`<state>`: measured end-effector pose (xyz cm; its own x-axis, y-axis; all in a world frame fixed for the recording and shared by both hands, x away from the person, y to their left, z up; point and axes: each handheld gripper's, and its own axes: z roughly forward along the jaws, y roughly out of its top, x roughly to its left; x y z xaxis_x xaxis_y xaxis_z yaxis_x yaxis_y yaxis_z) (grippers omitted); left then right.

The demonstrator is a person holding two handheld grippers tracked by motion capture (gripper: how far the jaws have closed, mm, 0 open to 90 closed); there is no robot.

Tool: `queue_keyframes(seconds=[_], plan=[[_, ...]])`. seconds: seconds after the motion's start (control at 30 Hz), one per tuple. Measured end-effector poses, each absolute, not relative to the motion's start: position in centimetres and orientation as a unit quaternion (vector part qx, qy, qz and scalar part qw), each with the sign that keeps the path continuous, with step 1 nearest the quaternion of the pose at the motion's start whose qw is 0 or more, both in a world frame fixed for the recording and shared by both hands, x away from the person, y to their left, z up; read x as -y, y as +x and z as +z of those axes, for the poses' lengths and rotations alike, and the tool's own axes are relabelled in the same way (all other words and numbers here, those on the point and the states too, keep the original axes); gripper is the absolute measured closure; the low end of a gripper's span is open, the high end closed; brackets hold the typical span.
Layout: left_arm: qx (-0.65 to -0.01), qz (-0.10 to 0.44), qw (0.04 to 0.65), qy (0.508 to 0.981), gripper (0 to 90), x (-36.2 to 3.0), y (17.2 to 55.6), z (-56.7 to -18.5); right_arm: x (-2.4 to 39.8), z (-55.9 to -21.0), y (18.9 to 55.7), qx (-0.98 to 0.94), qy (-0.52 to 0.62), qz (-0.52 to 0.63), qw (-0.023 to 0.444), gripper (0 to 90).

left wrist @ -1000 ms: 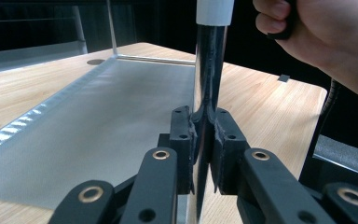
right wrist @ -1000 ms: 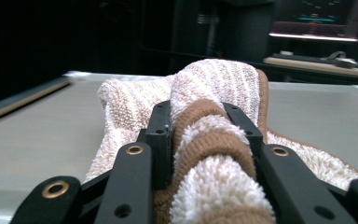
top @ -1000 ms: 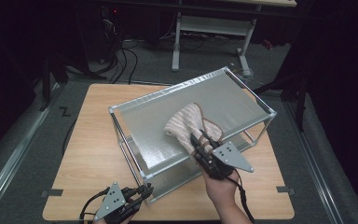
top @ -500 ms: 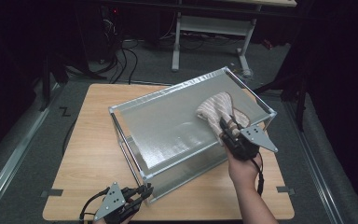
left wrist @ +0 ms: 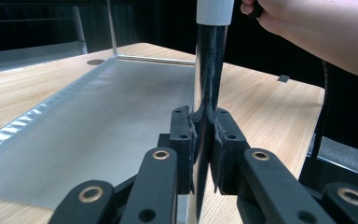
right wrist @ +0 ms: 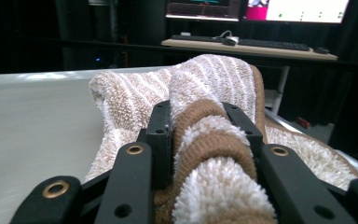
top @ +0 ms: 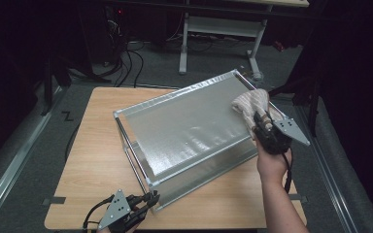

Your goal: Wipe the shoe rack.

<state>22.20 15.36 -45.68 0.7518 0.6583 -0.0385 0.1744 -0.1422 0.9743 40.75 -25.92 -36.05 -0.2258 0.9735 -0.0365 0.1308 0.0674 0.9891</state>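
A box-shaped metal frame with a frosted grey top panel (top: 189, 126) stands on the wooden table (top: 97, 160). A brown and white striped towel (top: 250, 104) lies bunched on the panel's far right corner, and my right gripper (top: 262, 122) is shut on it; in the right gripper view the towel (right wrist: 209, 154) bulges between the black jaws. My left gripper (top: 148, 199) is at the frame's near corner, shut on the shiny upright post (left wrist: 207, 70), which its pads (left wrist: 186, 140) clamp from both sides.
Dark floor surrounds the table. A white desk frame (top: 223, 29) and cables stand beyond the far edge. Bare wood lies to the left of the frame. The person's right forearm (top: 277, 194) crosses the table's near right corner.
My right gripper has dragged the towel across the top panel from its middle to the far right corner. My left gripper has stayed clamped at the near corner post.
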Motion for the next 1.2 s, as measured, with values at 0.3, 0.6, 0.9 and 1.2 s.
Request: queue_keyframes(seconds=[0.3,0.6,0.9,1.2], plan=[[-0.287,0.205,0.589,0.727,80.3,-15.3,22.1,-45.7,28.4,-35.8,42.2,-0.589,0.481,0.486,0.43,67.5],[-0.287,0.205,0.59,0.727,80.3,-15.4,22.1,-45.7,28.3,-35.8,42.0,-0.59,0.48,0.496,0.418,68.2],[-0.287,0.205,0.59,0.726,80.2,-15.4,22.1,-45.7,26.6,-36.0,40.5,-0.6,0.461,0.51,0.409,68.3],[-0.288,0.205,0.59,0.726,80.2,-15.3,22.1,-45.7,23.5,-36.2,38.1,-0.619,0.427,0.531,0.39,68.1]])
